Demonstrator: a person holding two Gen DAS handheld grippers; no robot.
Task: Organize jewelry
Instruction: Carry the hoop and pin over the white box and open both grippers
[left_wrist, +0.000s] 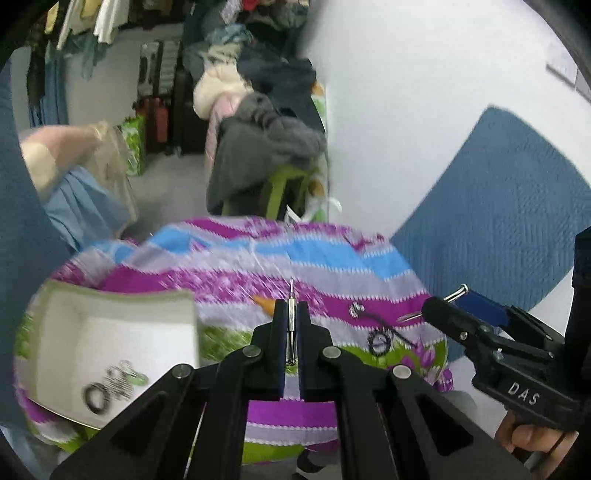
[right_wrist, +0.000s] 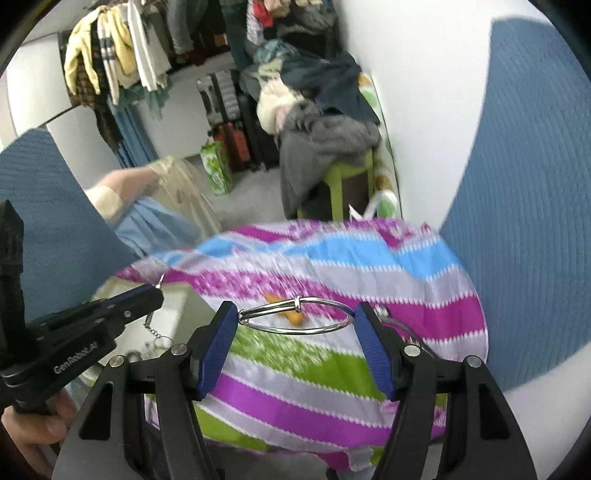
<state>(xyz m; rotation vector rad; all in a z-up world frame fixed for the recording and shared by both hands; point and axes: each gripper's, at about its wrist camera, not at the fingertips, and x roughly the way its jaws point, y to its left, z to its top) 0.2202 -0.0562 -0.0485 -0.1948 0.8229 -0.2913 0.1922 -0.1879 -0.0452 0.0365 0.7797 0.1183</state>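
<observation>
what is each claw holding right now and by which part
The right claw grips a silver bangle across its width, pads on opposite sides. The left claw pinches a thin metal piece, what it is unclear.

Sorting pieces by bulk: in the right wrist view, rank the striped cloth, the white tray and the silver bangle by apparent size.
1. Purple, blue and green striped cloth: largest.
2. White tray: mostly hidden behind the tongs, so unsure.
3. Thin silver metal bangle, between the right tongs: smallest, though nearest the camera.

Striped cloth (right_wrist: 332, 369) open at frame center; white tray (left_wrist: 110, 332) blocks lower left, clothes-piled stool (right_wrist: 332, 177) beyond.
</observation>
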